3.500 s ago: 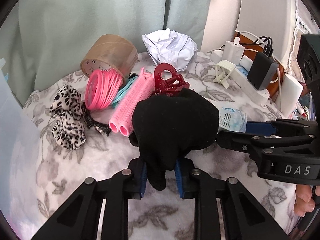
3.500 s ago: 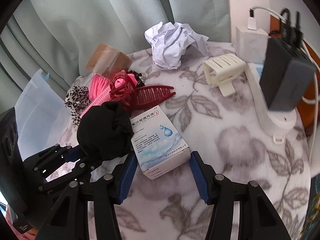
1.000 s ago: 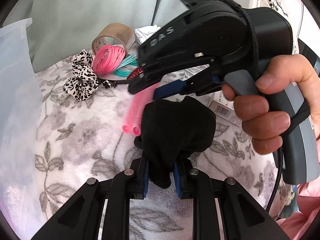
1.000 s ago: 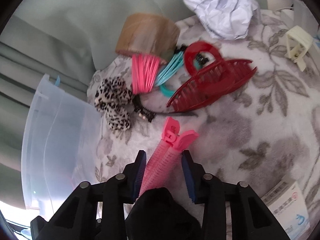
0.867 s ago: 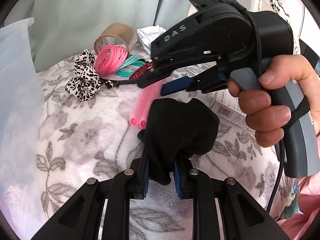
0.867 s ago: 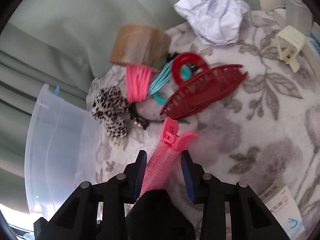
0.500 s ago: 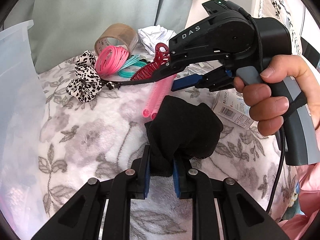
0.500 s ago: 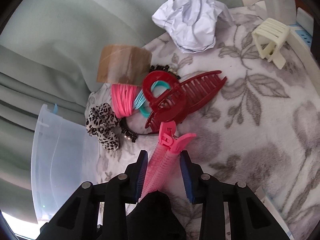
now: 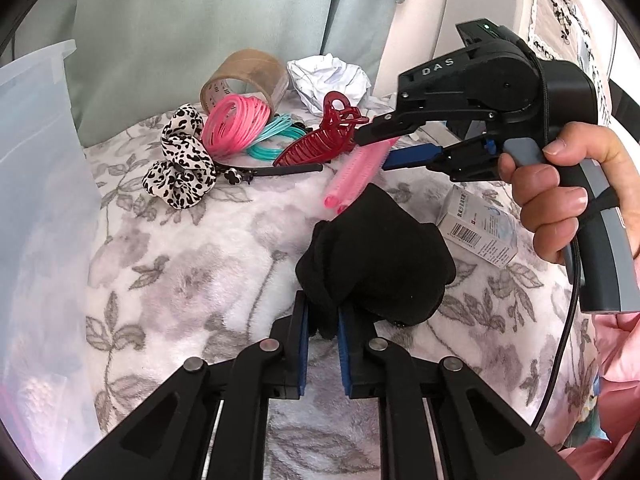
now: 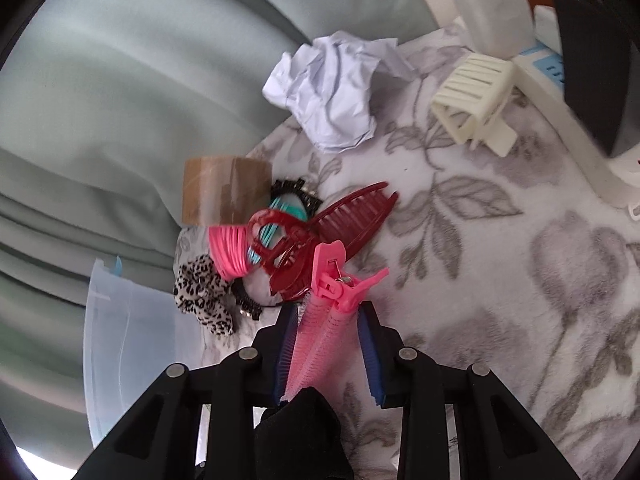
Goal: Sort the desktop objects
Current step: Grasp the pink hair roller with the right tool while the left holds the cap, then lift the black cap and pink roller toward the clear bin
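My left gripper (image 9: 322,312) has a bunched black cloth (image 9: 376,256) between its blue pads, low over the floral blanket (image 9: 192,276); its jaws are closing and the pads pinch the cloth's lower fold. My right gripper (image 10: 328,320), also closing, grips a pink hair-roller clip (image 10: 332,280) lengthwise between its pads. In the left wrist view the right gripper (image 9: 374,151) hangs just beyond the cloth with the pink clip (image 9: 352,180) slanting down from it. A person's hand (image 9: 556,200) holds its handle. The black cloth (image 10: 300,432) shows at the bottom of the right wrist view.
A clear plastic bin (image 9: 36,200) stands at the left. Behind lie a red claw clip (image 9: 320,140), pink bangles (image 9: 234,124), a leopard scrunchie (image 9: 180,168), a tape roll (image 9: 244,72) and crumpled paper (image 9: 328,76). A small box (image 9: 476,228) lies right; a cream clip (image 10: 472,100) and power strip (image 10: 560,92) far right.
The right gripper has carried the pink clip to the right, away from the bin side, and rolled a little. The left gripper has stayed put, pinching the black cloth tighter.
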Tool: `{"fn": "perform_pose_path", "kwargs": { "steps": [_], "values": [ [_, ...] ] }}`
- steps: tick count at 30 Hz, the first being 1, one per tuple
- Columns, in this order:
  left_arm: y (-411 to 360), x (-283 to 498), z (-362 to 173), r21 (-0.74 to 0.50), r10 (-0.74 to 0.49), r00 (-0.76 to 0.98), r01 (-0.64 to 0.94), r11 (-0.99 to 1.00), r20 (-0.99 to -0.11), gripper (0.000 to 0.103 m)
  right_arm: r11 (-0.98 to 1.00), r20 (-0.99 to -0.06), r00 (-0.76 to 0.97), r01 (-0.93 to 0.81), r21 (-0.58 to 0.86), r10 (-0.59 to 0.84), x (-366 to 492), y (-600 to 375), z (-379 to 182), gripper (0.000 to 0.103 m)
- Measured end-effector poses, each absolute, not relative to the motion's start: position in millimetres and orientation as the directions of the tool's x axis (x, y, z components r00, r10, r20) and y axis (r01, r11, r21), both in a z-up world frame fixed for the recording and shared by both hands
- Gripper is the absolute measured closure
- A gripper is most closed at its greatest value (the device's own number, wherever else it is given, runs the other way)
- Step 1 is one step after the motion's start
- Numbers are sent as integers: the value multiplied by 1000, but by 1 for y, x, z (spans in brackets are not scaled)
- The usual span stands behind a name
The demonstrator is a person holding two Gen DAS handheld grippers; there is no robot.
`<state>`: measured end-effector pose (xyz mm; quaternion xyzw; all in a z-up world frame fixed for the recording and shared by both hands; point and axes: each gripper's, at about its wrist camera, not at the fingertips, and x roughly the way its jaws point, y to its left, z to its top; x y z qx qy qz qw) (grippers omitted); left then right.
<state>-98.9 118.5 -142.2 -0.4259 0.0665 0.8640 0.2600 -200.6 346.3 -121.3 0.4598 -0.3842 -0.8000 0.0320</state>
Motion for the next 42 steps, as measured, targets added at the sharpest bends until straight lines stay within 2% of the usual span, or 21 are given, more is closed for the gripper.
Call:
{"fn": "perform_pose_path", "kwargs": {
  "steps": [6, 15, 27, 42],
  "values": [
    [120, -96, -141, -103, 387, -501, -503, -858, -774, 91, -678, -705, -595, -334, 654, -387, -197, 360, -124, 70],
    [120, -98, -143, -92, 367, -499, -491, -866, -785, 92, -689, -712, -650, -389, 612, -265, -183, 400, -107, 71],
    [117, -88, -123, -57, 340, -546, -470, -881, -766, 92, -695, -672, -681, -333, 637, -290, -152, 397, -83, 71],
    [108, -53, -64, -60, 373, -641, -455, -889, -670, 92, -730, -593, -741, -210, 650, -314, -98, 378, -27, 71]
  ]
}}
